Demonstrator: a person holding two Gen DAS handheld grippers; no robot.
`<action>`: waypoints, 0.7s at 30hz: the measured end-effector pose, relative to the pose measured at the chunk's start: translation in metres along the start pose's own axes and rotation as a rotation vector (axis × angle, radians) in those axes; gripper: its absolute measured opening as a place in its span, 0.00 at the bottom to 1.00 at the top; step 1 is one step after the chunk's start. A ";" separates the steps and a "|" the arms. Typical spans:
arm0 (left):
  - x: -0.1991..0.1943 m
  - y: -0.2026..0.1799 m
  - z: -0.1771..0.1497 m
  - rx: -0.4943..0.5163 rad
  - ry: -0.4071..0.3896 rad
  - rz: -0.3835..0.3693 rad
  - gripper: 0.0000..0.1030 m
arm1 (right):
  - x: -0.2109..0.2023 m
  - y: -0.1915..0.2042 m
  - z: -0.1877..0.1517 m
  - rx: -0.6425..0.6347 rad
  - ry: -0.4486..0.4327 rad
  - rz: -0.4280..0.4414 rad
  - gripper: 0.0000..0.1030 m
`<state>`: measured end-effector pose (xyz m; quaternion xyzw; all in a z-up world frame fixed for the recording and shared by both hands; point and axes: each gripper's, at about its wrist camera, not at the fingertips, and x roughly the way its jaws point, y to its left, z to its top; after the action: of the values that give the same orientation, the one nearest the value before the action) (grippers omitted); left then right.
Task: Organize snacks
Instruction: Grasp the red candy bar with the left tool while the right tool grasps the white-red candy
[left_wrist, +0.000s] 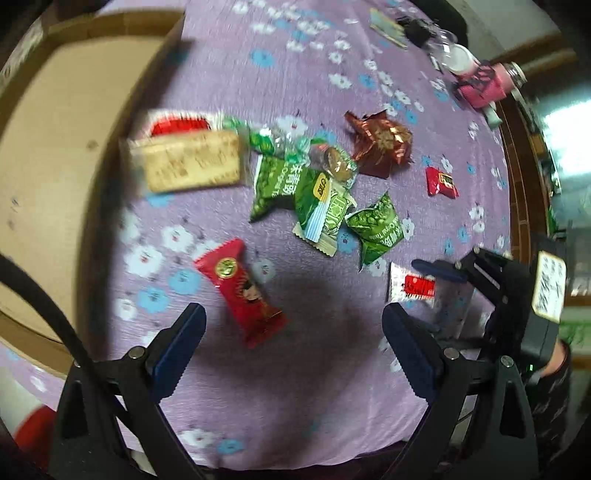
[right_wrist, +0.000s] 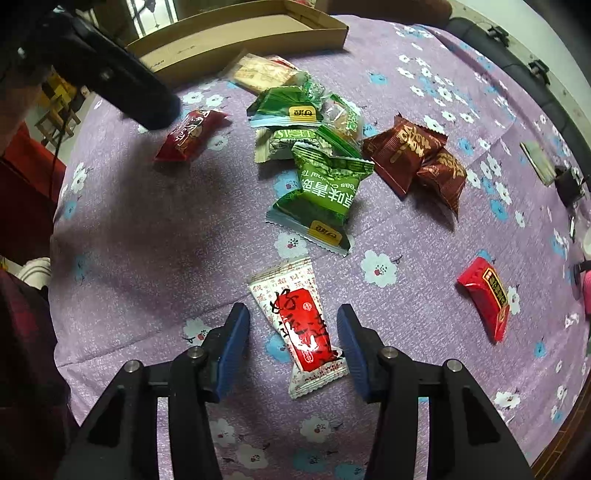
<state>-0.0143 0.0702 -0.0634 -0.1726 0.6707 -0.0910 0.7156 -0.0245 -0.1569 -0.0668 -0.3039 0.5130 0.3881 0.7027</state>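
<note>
Snack packets lie scattered on a purple flowered cloth (left_wrist: 221, 55). My left gripper (left_wrist: 291, 332) is open, just above a long red packet (left_wrist: 242, 290) that lies between and ahead of its fingers. My right gripper (right_wrist: 293, 332) is open, its fingers on either side of a white-and-red packet (right_wrist: 303, 325), not closed on it. That packet also shows in the left wrist view (left_wrist: 413, 284) by the right gripper (left_wrist: 443, 280). A pile of green packets (right_wrist: 321, 192) lies mid-table, with brown packets (right_wrist: 413, 155) and a small red packet (right_wrist: 485, 295) to its right. A cracker packet (left_wrist: 192, 162) lies by the box.
An open, shallow cardboard box (left_wrist: 55, 166) stands at the left of the cloth, also seen in the right wrist view (right_wrist: 240, 40). A pink bottle (left_wrist: 487, 85), a clear jar (left_wrist: 450, 48) and a small card (left_wrist: 388, 26) sit at the far edge. The table's wooden edge (left_wrist: 517, 184) runs along the right.
</note>
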 end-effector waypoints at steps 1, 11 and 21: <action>0.005 0.001 0.002 -0.019 0.015 -0.013 0.93 | -0.001 -0.001 0.000 0.010 -0.002 0.003 0.48; 0.027 0.014 0.008 -0.130 0.086 -0.103 0.61 | 0.006 -0.012 0.008 0.091 -0.022 -0.013 0.48; 0.028 0.023 0.009 -0.169 0.081 -0.040 0.21 | 0.001 -0.010 0.004 0.133 -0.045 -0.030 0.31</action>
<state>-0.0055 0.0830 -0.0975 -0.2420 0.7009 -0.0553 0.6687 -0.0141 -0.1581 -0.0667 -0.2553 0.5171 0.3494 0.7385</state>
